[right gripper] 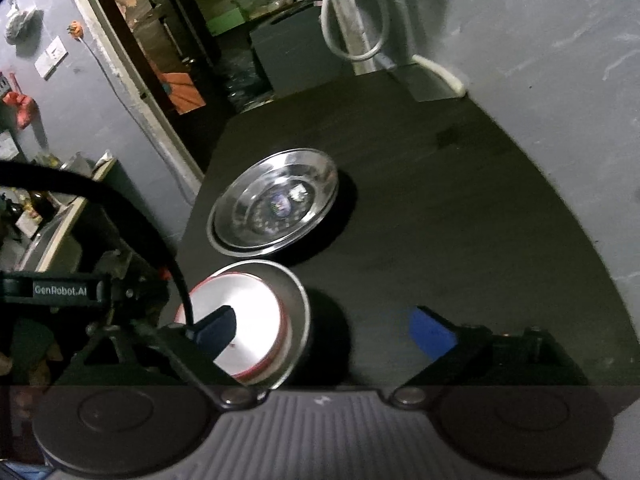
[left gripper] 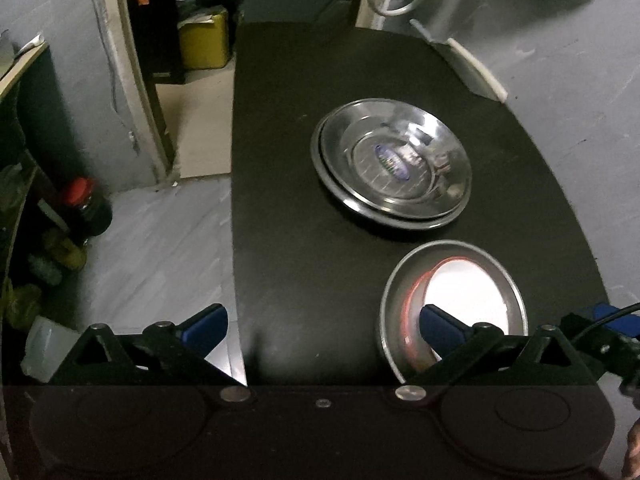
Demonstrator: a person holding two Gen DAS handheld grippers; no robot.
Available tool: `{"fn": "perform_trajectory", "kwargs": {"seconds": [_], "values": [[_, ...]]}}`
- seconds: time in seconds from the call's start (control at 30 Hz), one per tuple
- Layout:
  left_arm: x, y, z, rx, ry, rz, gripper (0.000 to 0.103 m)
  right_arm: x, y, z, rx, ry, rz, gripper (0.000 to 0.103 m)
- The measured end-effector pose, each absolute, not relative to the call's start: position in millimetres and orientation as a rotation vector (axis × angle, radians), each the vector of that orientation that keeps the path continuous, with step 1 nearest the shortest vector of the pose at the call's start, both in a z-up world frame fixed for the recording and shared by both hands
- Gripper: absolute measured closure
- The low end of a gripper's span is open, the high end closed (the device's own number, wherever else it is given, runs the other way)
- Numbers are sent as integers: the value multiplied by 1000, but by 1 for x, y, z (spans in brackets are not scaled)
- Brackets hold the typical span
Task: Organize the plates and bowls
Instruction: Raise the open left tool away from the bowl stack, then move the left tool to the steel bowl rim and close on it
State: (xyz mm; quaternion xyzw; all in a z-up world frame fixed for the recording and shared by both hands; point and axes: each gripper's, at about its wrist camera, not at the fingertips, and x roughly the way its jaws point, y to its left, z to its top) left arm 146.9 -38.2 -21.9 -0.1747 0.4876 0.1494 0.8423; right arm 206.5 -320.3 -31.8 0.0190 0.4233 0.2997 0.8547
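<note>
With both stacks set, step: back off clean.
Left tool (left gripper: 322, 326): jaws wide, empty.
Right tool (right gripper: 324, 328): jaws wide, empty.
Bowls (left gripper: 452, 304): near, nested; lift w/o nudging rim.
Plates (left gripper: 392, 168): far, stacked on table (left gripper: 280, 240).

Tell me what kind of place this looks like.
Probably a home storage or utility room: a dark table against bare grey walls holds steel plates, and an open doorway shows cluttered shelves behind.
</note>
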Motion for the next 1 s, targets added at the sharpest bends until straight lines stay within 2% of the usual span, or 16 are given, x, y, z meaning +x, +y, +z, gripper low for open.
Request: {"fn": "perform_trajectory", "kwargs": {"seconds": [1.0], "values": [[148, -41, -28, -345, 1088, 352, 1, 226, -325, -48, -8, 942, 587, 0]]}}
